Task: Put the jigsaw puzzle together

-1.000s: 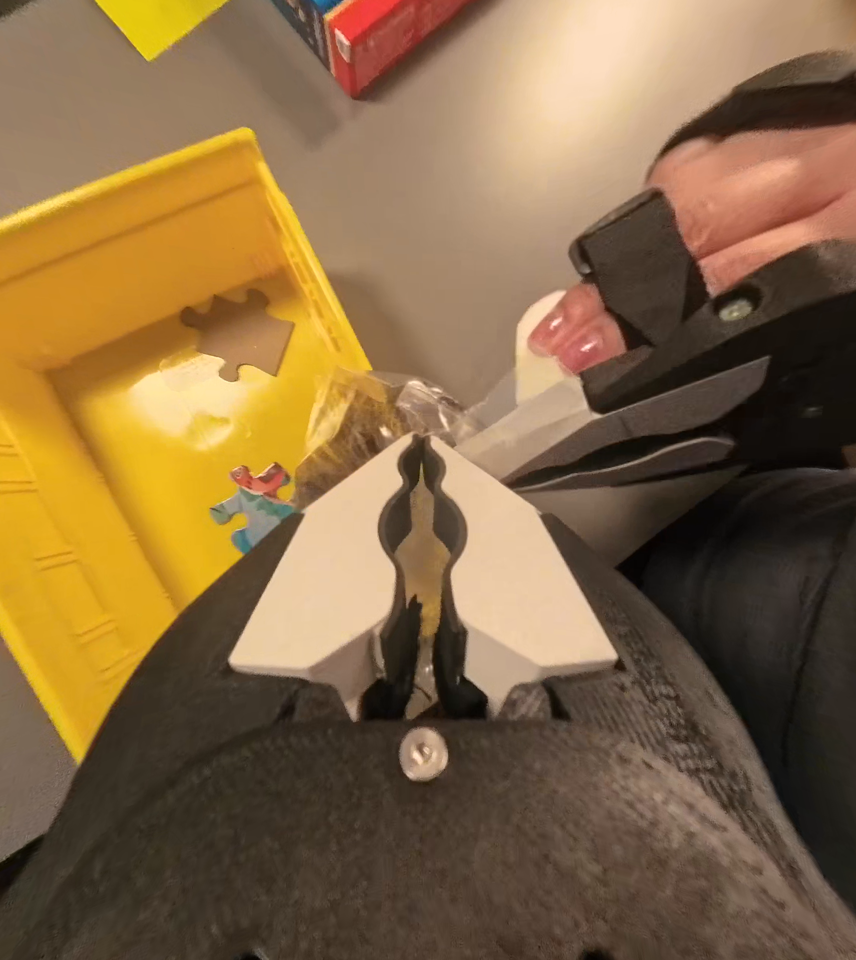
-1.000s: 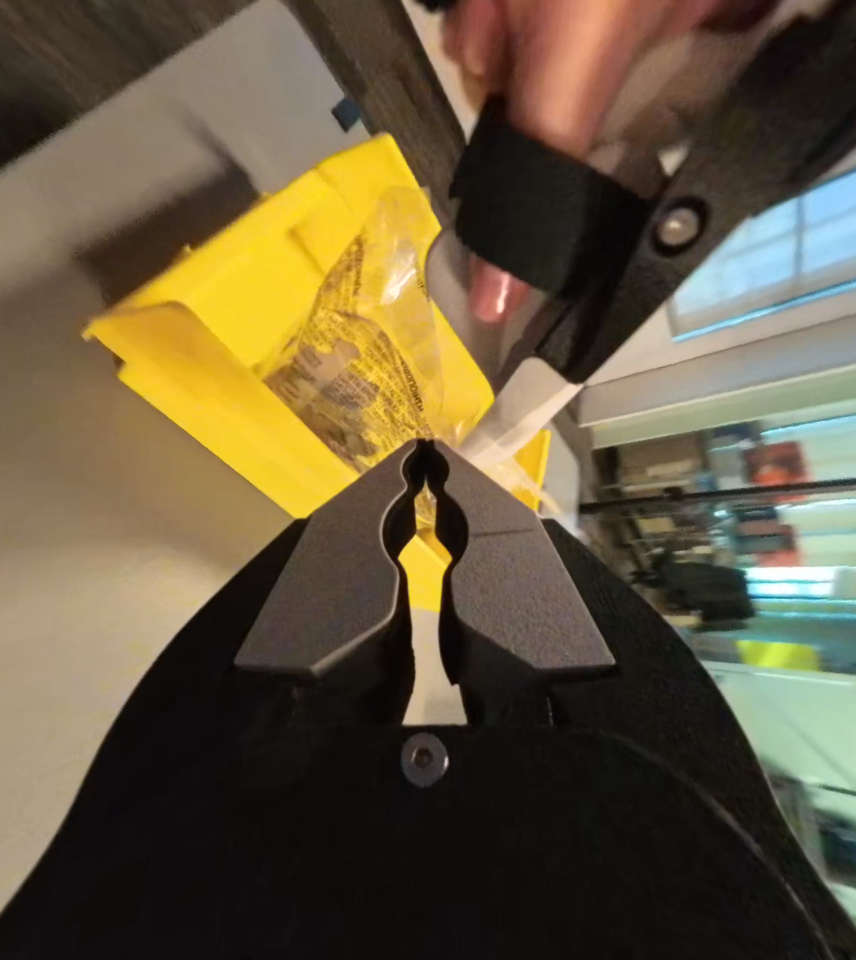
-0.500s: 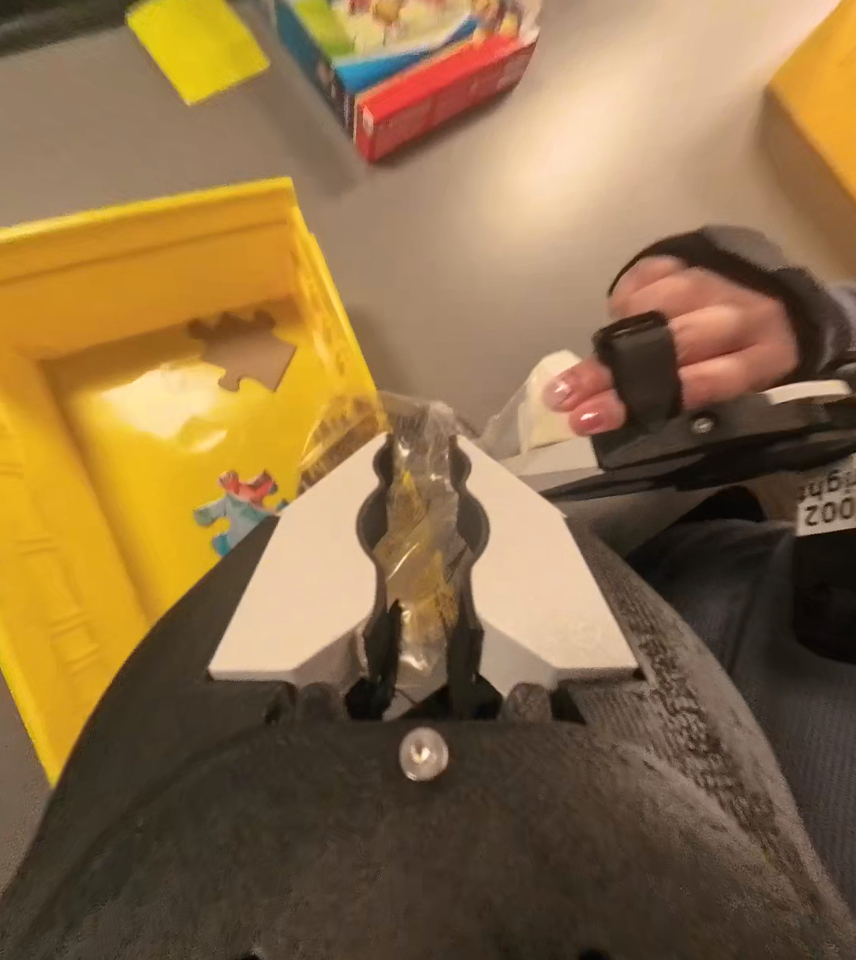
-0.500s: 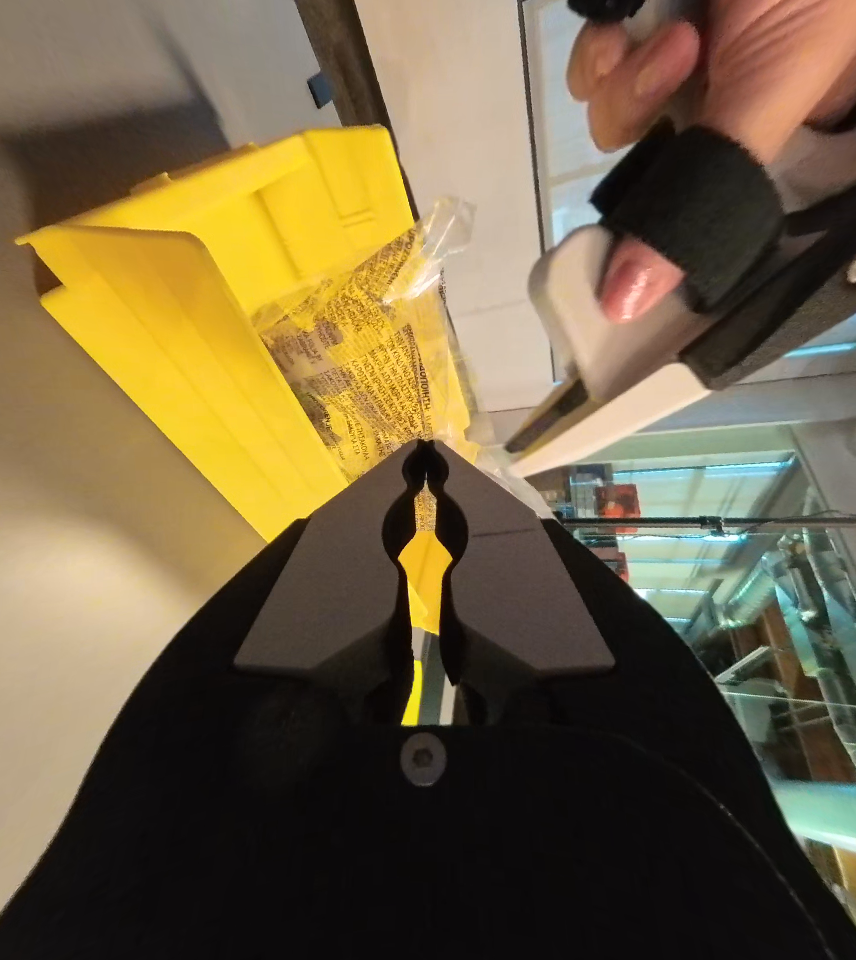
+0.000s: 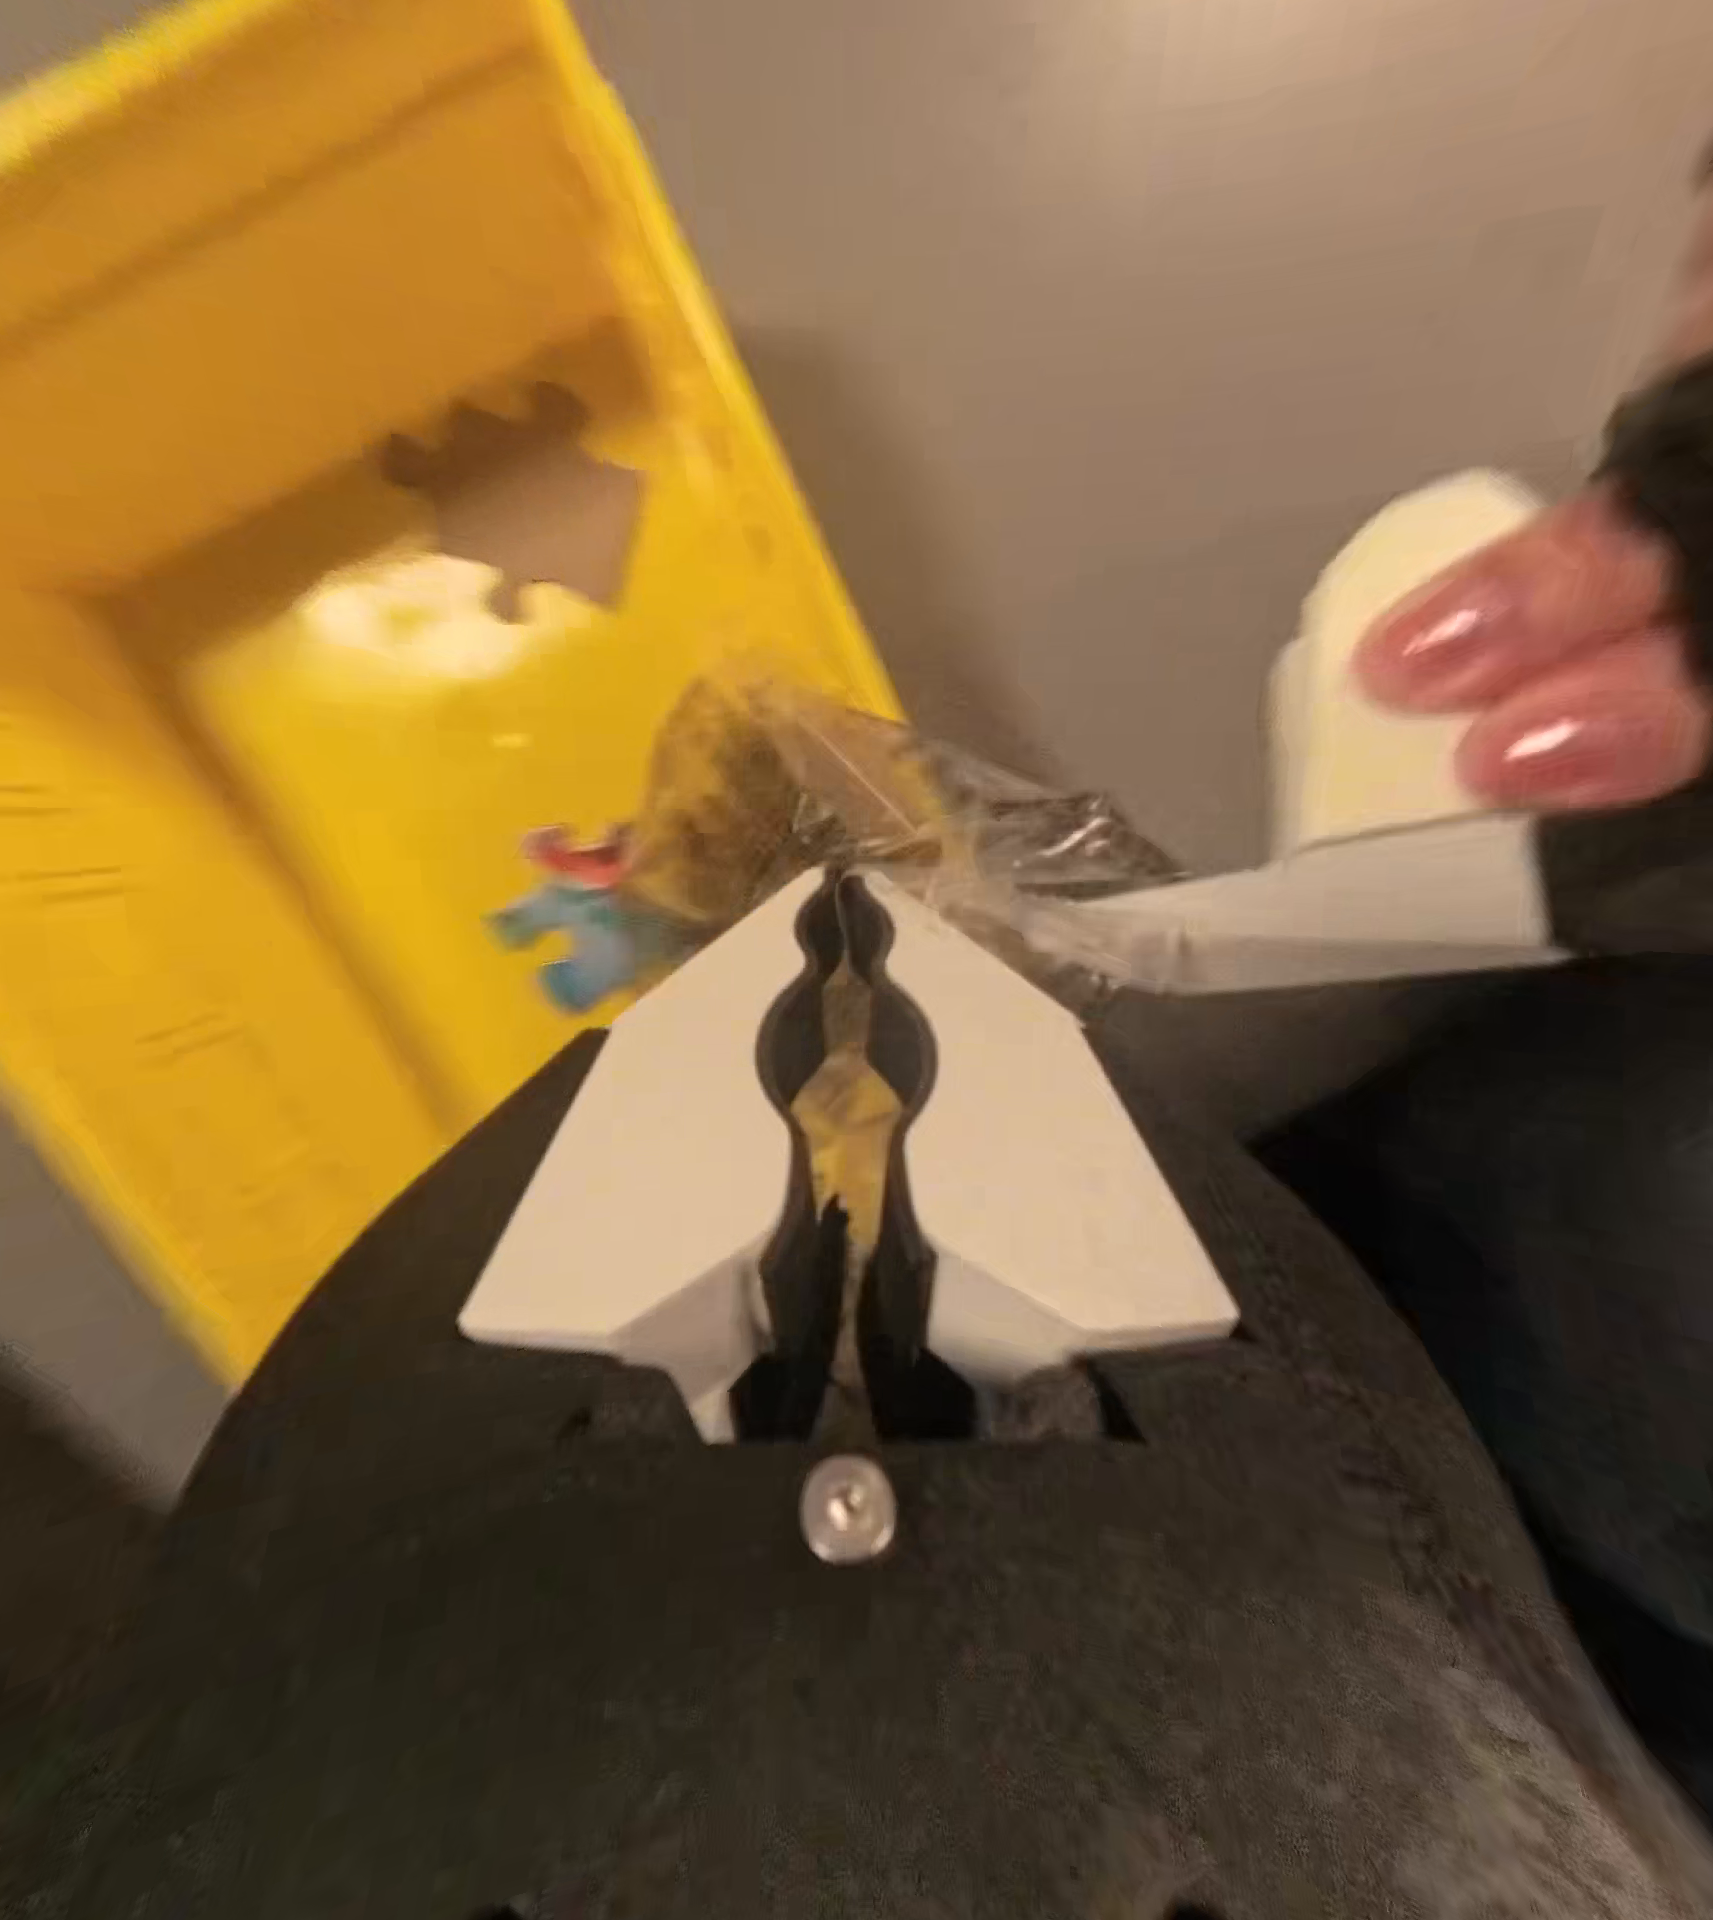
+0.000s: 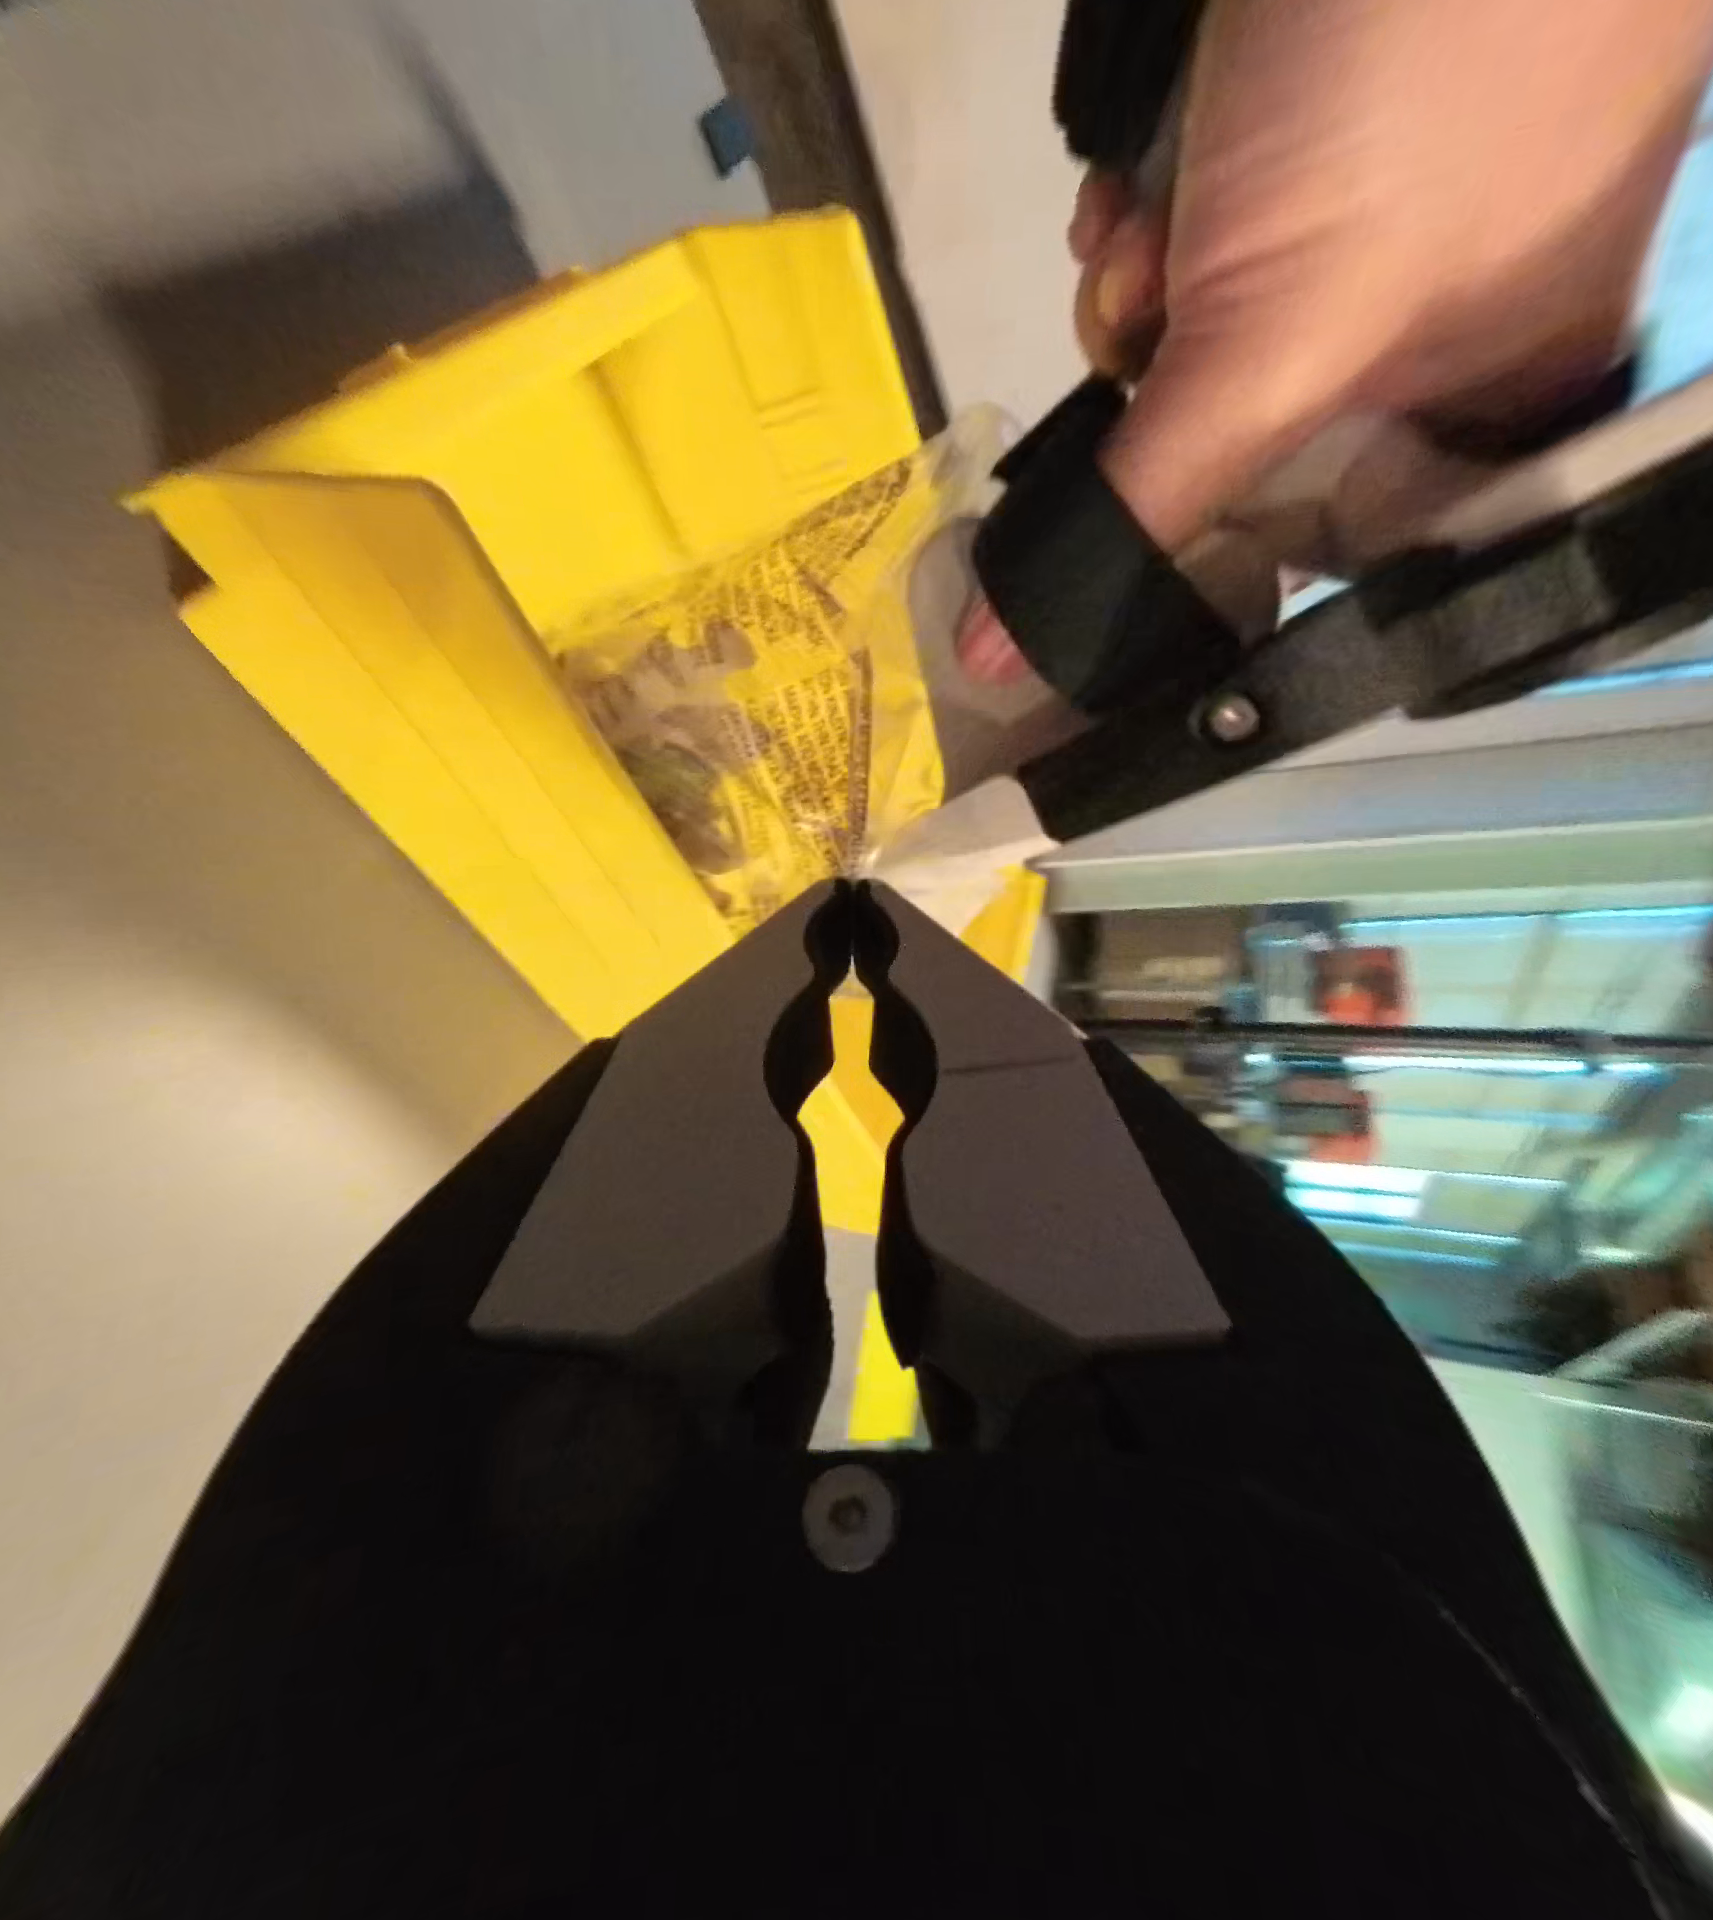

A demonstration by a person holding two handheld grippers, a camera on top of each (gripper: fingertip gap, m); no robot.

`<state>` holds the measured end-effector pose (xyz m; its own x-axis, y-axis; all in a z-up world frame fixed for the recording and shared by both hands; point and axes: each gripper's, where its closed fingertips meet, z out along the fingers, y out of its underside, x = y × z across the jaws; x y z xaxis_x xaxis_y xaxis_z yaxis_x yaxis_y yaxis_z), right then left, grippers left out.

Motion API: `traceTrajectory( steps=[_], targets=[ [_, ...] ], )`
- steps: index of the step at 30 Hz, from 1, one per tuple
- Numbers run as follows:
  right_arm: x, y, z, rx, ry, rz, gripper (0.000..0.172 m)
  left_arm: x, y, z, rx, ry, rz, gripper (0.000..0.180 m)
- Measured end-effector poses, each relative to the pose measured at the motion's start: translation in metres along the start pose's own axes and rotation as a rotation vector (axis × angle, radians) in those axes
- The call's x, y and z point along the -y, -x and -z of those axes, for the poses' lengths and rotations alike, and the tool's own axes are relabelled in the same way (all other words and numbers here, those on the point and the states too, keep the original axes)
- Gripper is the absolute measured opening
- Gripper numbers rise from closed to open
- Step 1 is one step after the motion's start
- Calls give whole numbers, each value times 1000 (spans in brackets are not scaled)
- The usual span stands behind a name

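Left white-fingered gripper had spread half-second before, now re-clamped on crinkled clear printed plastic bag. Right dark gripper pinched bag's opposite edge; film stretched between them above yellow plastic bin holding puzzle pieces, probably for tearing open.

Supporting surface is a plain grey table. One yellow plastic bin rests directly on it, open side up. In the right wrist view the same bin casts a shadow on the tabletop
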<state>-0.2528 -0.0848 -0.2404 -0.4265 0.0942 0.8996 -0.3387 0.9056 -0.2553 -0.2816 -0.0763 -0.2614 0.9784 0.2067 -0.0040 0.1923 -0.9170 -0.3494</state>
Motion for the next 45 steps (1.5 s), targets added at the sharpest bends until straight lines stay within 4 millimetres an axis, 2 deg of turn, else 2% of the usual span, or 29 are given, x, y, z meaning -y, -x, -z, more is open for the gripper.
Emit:
traceTrajectory(
  steps=[3,8,13,16,19,21,23,26,27,29,31,33,35,37,40,43,45],
  targets=[
    [0,10,-6,129,-5,-106,0,-5,19,2,201,40,-146,0],
    [7,23,-12,230,-60,-182,0,-11,40,3,266,28,-161,0],
    [3,31,-12,220,-16,-42,0,-14,40,-2,237,-8,-160,0],
    [-5,30,-8,197,17,108,0,-14,38,-1,182,-67,-134,0],
    [-11,24,-3,185,18,201,0,-13,34,1,155,-123,-119,0],
    [-5,14,0,161,-36,156,0,-7,33,11,151,-167,-100,0],
    [2,-7,5,139,-142,-73,6,6,33,36,146,-246,-74,0],
    [-2,-55,15,164,-354,-727,89,25,42,88,222,-362,-136,0],
    [-9,-68,16,188,-435,-960,103,33,42,105,217,-419,-154,0],
    [-24,-85,16,246,-624,-1344,113,48,44,138,209,-520,-178,0],
    [-37,-92,10,286,-782,-1591,125,63,40,169,180,-627,-218,0],
    [-38,-95,1,330,-914,-1737,133,80,37,197,156,-728,-241,0],
    [-27,-98,-8,385,-1021,-1805,144,97,31,220,118,-817,-252,0],
    [-14,-106,-12,386,-1138,-1828,138,111,30,238,93,-888,-236,0],
    [-6,-121,-8,222,-1242,-1738,106,124,26,253,24,-983,-197,0],
    [-13,-134,3,81,-1292,-1661,78,118,24,256,-49,-1054,-165,0],
    [-13,-133,7,109,-1262,-1588,44,106,24,253,-112,-1089,-147,0]
  ],
)
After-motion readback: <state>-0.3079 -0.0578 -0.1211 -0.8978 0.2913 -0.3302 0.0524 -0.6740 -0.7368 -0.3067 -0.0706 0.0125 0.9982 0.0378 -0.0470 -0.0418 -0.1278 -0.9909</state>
